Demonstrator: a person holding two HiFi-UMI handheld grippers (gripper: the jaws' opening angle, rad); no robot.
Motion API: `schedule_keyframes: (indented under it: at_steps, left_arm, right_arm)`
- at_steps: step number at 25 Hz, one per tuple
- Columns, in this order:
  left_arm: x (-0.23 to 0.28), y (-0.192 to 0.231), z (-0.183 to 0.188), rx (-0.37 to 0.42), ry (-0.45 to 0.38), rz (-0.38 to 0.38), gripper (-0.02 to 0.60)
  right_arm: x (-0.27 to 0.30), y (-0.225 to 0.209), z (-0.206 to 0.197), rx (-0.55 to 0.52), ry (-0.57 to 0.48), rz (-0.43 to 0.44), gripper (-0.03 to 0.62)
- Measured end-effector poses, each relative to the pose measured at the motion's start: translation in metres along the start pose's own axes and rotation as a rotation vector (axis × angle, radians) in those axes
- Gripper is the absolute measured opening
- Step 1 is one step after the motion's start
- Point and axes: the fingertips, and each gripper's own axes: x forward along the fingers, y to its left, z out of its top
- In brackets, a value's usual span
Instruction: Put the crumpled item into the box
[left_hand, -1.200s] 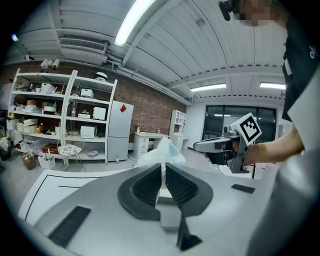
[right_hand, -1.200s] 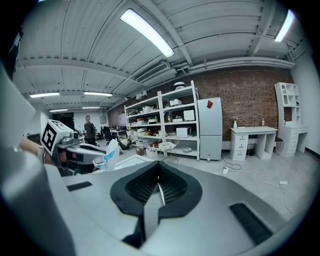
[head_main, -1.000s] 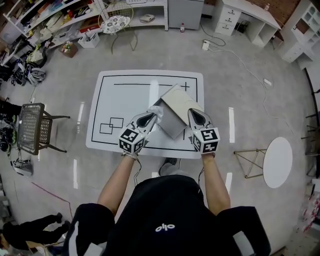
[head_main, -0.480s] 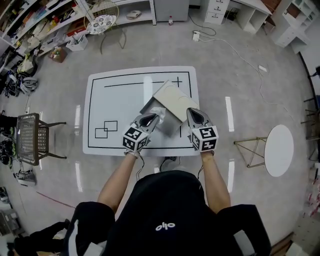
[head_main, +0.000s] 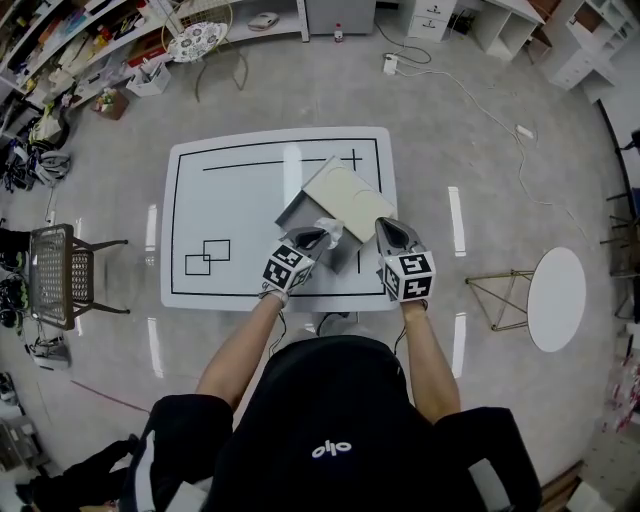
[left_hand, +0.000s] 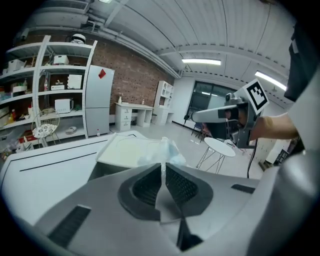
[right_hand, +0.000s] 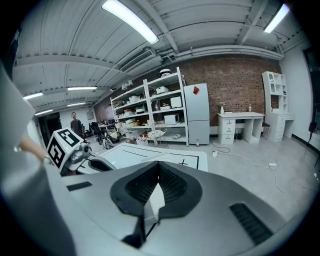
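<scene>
A grey box (head_main: 298, 211) with its cream lid (head_main: 345, 194) thrown back stands on the white table (head_main: 230, 190). My left gripper (head_main: 319, 238) is shut on the crumpled white item (head_main: 333, 231) and holds it over the box's near edge. In the left gripper view the crumpled item (left_hand: 164, 152) sticks up from the shut left gripper (left_hand: 162, 168), with the box (left_hand: 125, 150) just beyond it. My right gripper (head_main: 386, 228) hovers at the box's right side. Its jaws are shut with nothing between them in the right gripper view (right_hand: 158, 176).
Black lines and two small squares (head_main: 208, 256) mark the tabletop. A wire chair (head_main: 55, 272) stands to the left and a round white side table (head_main: 556, 311) to the right. Shelves and desks line the far wall, and a cable (head_main: 470, 95) runs across the floor.
My left gripper has carried the crumpled item to the right, from the box's left side to above its near edge. The right gripper has barely moved.
</scene>
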Motion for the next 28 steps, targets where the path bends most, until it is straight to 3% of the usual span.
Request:
schedule_keyframes:
  at_steps: [8,17,24,28]
  left_arm:
    - [0.034,-0.002,-0.038,0.035,0.156,-0.037,0.031]
    - [0.067,-0.004,-0.075,0.099,0.406,-0.056,0.034]
    - [0.075,-0.006,-0.082,0.095,0.495,-0.055,0.041]
    - [0.077,-0.008,-0.085,0.092,0.528,-0.063,0.084]
  right_arm:
    - [0.007,-0.010,-0.018,0.017,0.036,-0.009,0.009]
    - [0.009,-0.025,-0.021,0.047,0.042,-0.012,0.009]
    - [0.008,-0.032,-0.022,0.053,0.045,-0.013,0.009]
    - [0.008,-0.032,-0.021,0.056,0.040,-0.012,0.009]
